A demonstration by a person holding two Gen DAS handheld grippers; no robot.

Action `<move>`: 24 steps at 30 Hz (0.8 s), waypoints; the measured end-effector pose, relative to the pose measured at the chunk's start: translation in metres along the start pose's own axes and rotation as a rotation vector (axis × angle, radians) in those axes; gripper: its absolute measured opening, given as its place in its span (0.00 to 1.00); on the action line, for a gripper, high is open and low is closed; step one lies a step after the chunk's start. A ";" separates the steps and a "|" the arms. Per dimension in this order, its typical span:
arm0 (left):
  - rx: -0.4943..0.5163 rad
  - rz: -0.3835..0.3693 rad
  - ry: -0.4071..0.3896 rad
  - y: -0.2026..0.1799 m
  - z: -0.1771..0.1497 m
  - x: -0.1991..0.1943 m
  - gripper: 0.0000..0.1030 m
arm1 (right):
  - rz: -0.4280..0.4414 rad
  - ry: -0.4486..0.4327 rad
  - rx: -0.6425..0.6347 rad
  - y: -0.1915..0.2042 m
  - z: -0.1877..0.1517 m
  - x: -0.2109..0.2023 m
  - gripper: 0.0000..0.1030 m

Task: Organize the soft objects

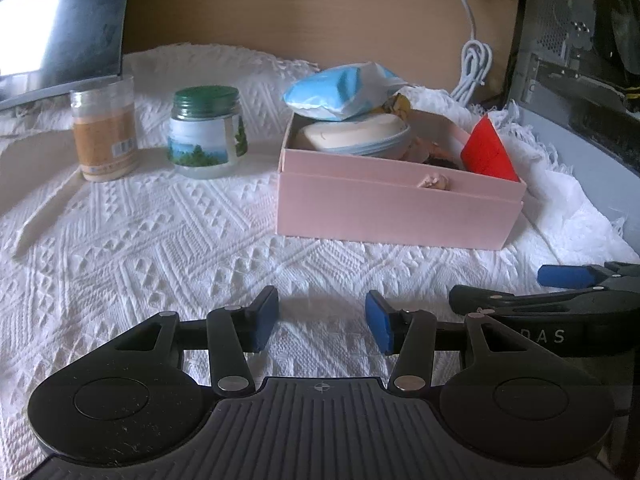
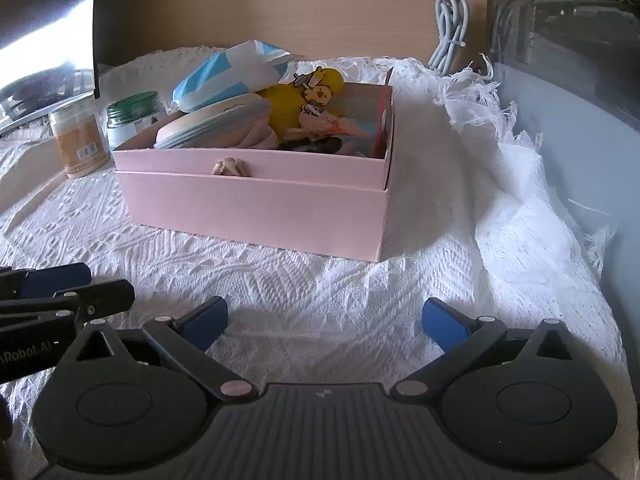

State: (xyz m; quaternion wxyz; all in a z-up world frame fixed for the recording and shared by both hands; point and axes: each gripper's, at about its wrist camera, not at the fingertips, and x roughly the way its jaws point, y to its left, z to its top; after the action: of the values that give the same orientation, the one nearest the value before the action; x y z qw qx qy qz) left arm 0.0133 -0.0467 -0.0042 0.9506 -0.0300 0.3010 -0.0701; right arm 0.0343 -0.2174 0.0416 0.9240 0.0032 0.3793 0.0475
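The long pink cardboard box [image 2: 256, 204] of soft things lies broadside ahead of both empty grippers, seemingly nearer the wide-open right gripper [image 2: 324, 322] than the half-open left gripper [image 1: 322, 320]

This looks like a home desk corner used for computer work. The surface [image 1: 160, 240] is covered by a white woven cloth [image 2: 500, 220] with a frayed fringe, backed by a light wooden panel [image 1: 300, 12]. At ten o'clock a dark monitor [image 1: 60, 20] reflects window light; at two o'clock stands a computer case [image 1: 568, 32] with a perforated metal back. A coiled white cable [image 1: 474, 68] hangs against the panel at one o'clock. Household odds sit on the cloth: a pink box [image 1: 392, 212] of soft things, a green-lidded jar [image 1: 206, 132] and a clear jar [image 1: 105, 132] with a barcode.
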 end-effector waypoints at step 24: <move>0.059 0.043 0.008 -0.006 -0.001 0.000 0.48 | -0.001 0.000 0.000 0.000 -0.001 -0.001 1.00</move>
State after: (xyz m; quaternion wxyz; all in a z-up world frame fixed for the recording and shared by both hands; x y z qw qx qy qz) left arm 0.0124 -0.0529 -0.0046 0.9511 0.0048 0.3033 -0.0586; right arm 0.0332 -0.2172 0.0412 0.9242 0.0031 0.3791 0.0469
